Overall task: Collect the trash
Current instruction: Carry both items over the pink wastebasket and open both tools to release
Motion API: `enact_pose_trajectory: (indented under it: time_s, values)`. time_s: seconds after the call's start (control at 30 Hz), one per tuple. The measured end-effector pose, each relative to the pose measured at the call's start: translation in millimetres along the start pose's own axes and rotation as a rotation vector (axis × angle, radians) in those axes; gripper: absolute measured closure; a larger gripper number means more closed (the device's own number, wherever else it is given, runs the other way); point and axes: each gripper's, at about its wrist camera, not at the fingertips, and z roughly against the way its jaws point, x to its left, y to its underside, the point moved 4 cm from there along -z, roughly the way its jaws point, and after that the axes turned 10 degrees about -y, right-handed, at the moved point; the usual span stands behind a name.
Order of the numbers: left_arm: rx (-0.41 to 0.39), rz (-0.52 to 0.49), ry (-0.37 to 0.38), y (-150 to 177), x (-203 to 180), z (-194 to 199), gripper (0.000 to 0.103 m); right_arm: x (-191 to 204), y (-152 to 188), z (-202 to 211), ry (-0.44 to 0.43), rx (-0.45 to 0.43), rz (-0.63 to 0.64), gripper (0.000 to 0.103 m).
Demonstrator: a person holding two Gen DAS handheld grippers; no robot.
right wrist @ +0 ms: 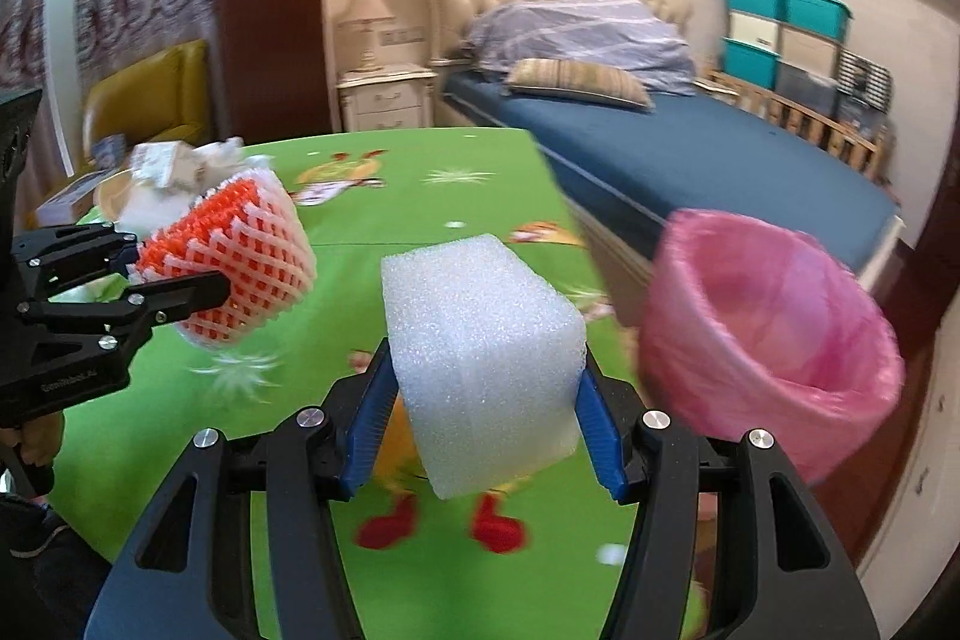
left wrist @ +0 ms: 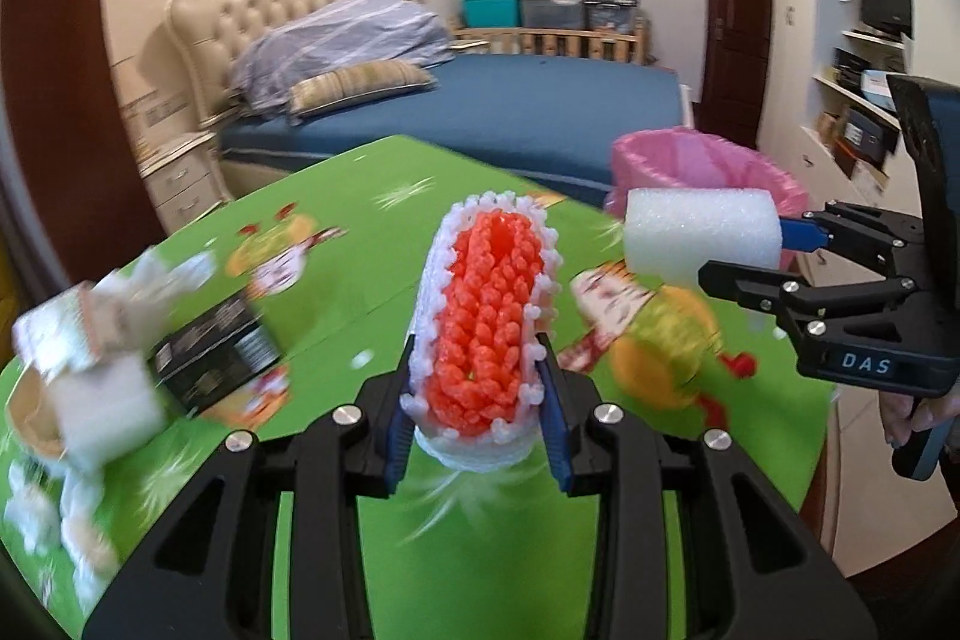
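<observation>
Blurred trash pile (left wrist: 90,376) on the green table (left wrist: 360,280), items indistinct
Left gripper (left wrist: 480,400) clamps orange-and-white foam net (left wrist: 486,328); right gripper (right wrist: 486,412) grips white foam block (right wrist: 486,358) near pink-lined bin (right wrist: 774,334)

Left tool (left wrist: 480,418) clamps an orange-and-white foam net (left wrist: 486,322) above the green table (left wrist: 360,292). Right tool (left wrist: 774,250) grips a white foam block (left wrist: 702,235) beside the pink-lined bin (left wrist: 708,160).

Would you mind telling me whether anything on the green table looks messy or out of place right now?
Yes: a jumble of crumpled paper, cartons and foam bits is heaped at the far left corner of the green table, partly over a tipped black box. The rest of the tabletop shows nothing spilled.
</observation>
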Motion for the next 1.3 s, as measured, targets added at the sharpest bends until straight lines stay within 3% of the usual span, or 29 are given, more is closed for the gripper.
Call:
enact_pose_trajectory:
  time_s: [0.33,0.6,0.93,1.13,1.23,1.3]
  values:
    - [0.008,-0.064,0.159,-58,-68,-43,0.068,-79,-3,32,0.173,-0.020,-0.065,0.049]
    - [0.007,-0.098,0.254,-103,-118,-77,0.068,-141,-3,37,0.253,-0.015,-0.115,0.049]
    - [0.016,-0.169,0.303,-148,-176,-124,0.068,-205,-9,30,0.286,0.006,-0.167,0.049]
    - [0.037,-0.150,0.316,-169,-202,-160,0.068,-230,-9,18,0.285,0.016,-0.193,0.048]
    - [0.044,-0.151,0.329,-175,-215,-173,0.066,-237,-6,11,0.286,0.024,-0.194,0.048]
    - [0.047,-0.149,0.332,-179,-222,-182,0.059,-243,-4,7,0.280,0.025,-0.201,0.047]
